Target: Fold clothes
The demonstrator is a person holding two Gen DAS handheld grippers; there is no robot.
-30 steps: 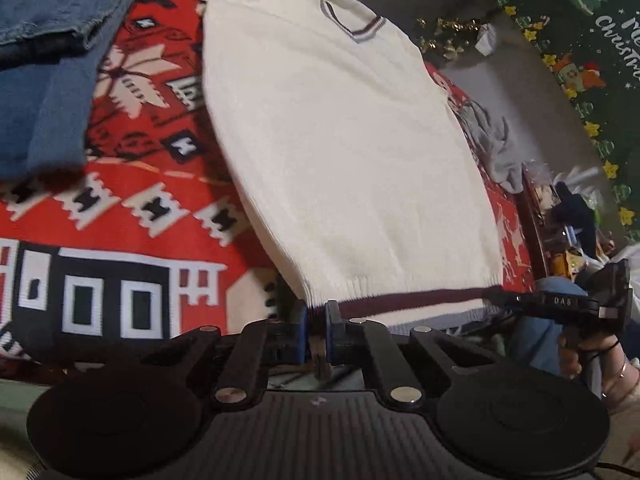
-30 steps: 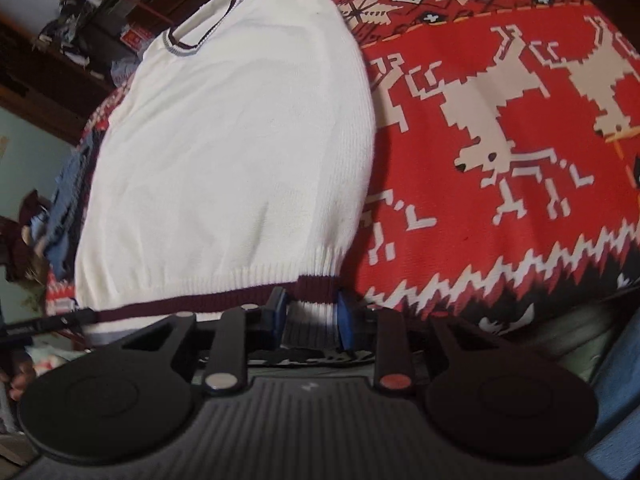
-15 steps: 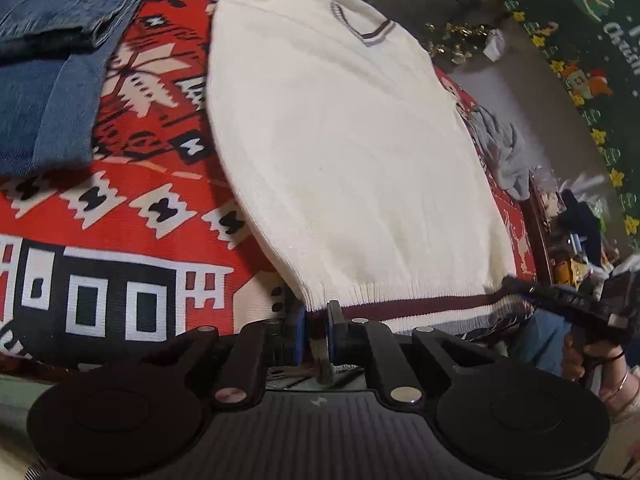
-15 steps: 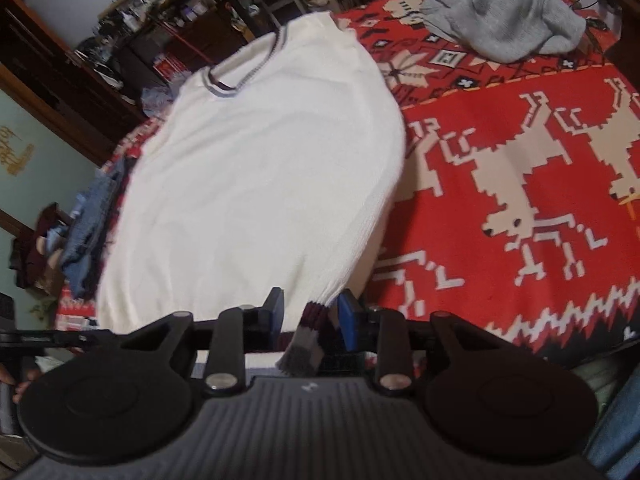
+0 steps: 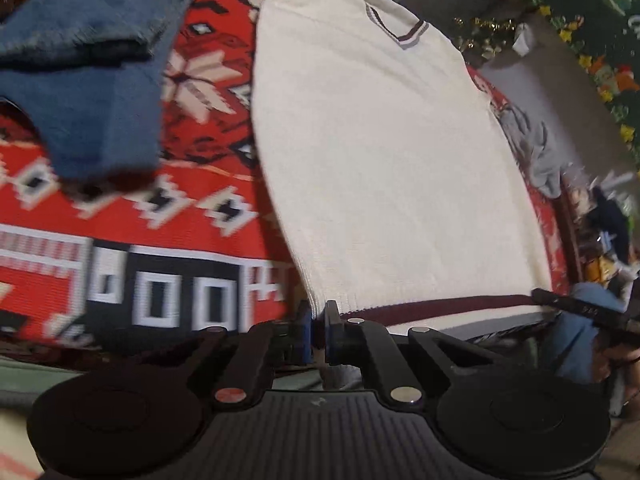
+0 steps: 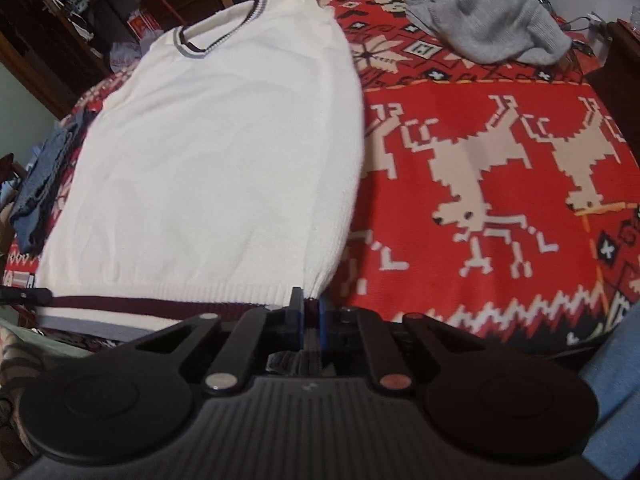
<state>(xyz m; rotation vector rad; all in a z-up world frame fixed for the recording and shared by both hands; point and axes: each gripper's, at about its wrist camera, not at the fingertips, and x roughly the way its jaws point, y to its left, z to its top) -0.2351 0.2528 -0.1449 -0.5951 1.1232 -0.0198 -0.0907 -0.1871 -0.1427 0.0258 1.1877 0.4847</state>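
Left wrist view: left tongs [image 5: 319, 316] clenched on the near left hem corner of the white sweater [image 5: 384, 152], at lower centre of frame. Compared with a second ago the hem sits higher and more of the bed blanket [image 5: 120, 216] shows; frame is blurred, so both corners look to be lifting. Likely start of carrying the hem toward the collar, though a straightening tug fits too.

Right wrist view: right tongs [image 6: 309, 308] clenched on the other hem corner. Sweater [image 6: 224, 152] lies flat, collar at upper left, running away from both tongs. Grey garment [image 6: 488, 20] upper right, jeans [image 5: 88, 80] upper left.
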